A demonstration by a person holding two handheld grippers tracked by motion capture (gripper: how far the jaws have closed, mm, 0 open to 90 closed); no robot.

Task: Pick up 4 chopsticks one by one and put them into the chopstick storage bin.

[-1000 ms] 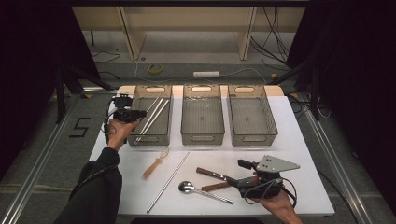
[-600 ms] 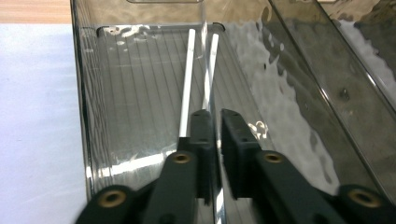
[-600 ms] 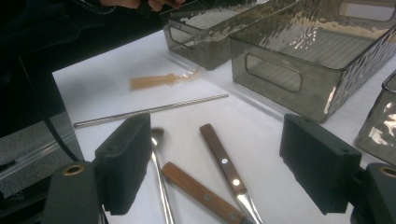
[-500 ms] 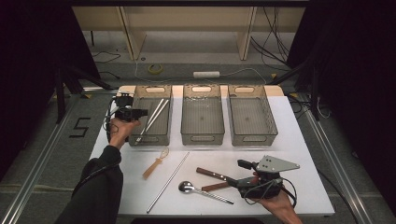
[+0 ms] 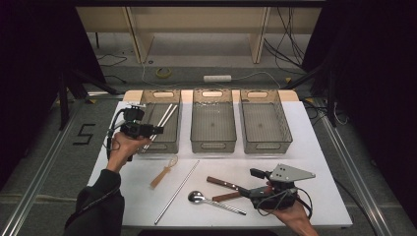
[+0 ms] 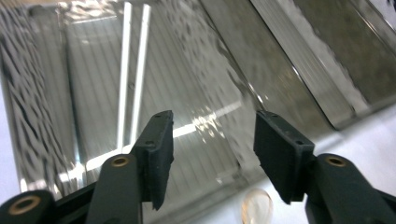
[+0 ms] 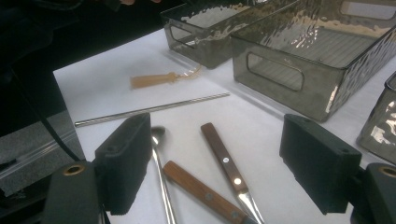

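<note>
High view: left tool (image 5: 156,130) has just been opening beside the left bin (image 5: 147,101), empty-jawed. Two metal straws (image 5: 164,117) lie inside, evidently deposited, long axes running diagonally toward the far right corner.

Left gripper view: jaws parted, nothing between; straws (image 6: 132,70) run near-parallel, pointing away.

Right gripper view: right tool (image 7: 219,163) stands wide open, empty, over wooden-handled knives (image 7: 224,161) on the table (image 7: 107,79), probably next.

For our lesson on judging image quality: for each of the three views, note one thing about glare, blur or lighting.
High view: the white table is evenly lit, its surroundings dark. Left gripper view: the left bin is smeared by motion blur, with bright glare streaks on its floor; the left gripper stays sharp. Right gripper view: the wood-handled utensils are clear, while the rippled bin wall glints.
</note>
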